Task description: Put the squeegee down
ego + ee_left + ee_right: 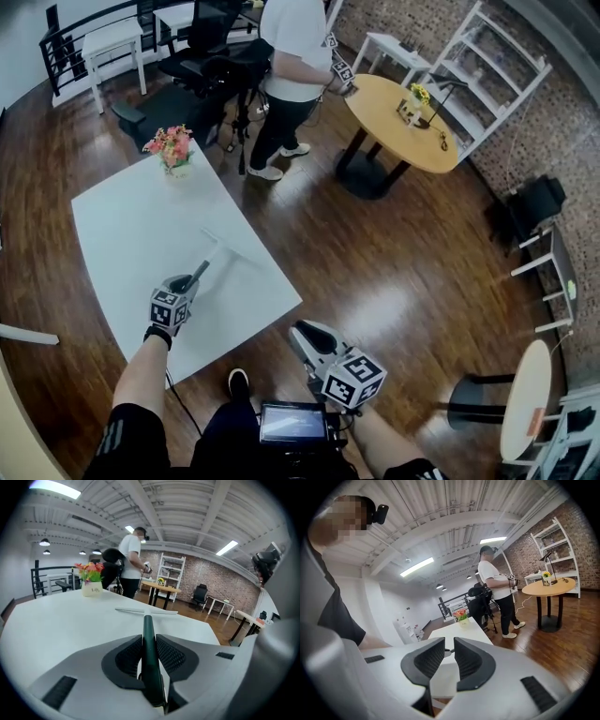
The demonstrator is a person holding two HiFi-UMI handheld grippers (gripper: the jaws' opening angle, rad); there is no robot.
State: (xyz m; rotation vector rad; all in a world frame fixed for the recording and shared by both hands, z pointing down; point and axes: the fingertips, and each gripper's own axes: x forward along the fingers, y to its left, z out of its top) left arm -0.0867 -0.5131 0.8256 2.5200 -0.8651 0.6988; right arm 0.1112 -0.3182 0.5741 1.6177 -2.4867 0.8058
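Head view: L gripper (186, 284) is over the near part of the white table (122, 234). Its claw pinches the dark handle of the squeegee (217, 248). The squeegee sticks out away from the person, w/ its pale blade lying crosswise over the middle of the table; can't tell if the blade touches the top. A pot of flowers (172, 150) sits at the far edge of the table. R gripper (300, 333) hangs off the table's near corner, over the wood floor (375, 272), well apart from the squeegee. A person in a white shirt (295, 56) stands by a round wood table (394, 122) far back. L gripper view: both pads press on the thin dark handle of the squeegee (148, 639), one each side, & the blade lies low at the far end, above the table (56, 620). Flowers (91, 578) are far back on the left. R gripper view: R gripper's (449, 648) claw stands a bit spread, w/ a small gap & nothing in it. The white table (461, 631) & flowers (461, 616) show beyond it.
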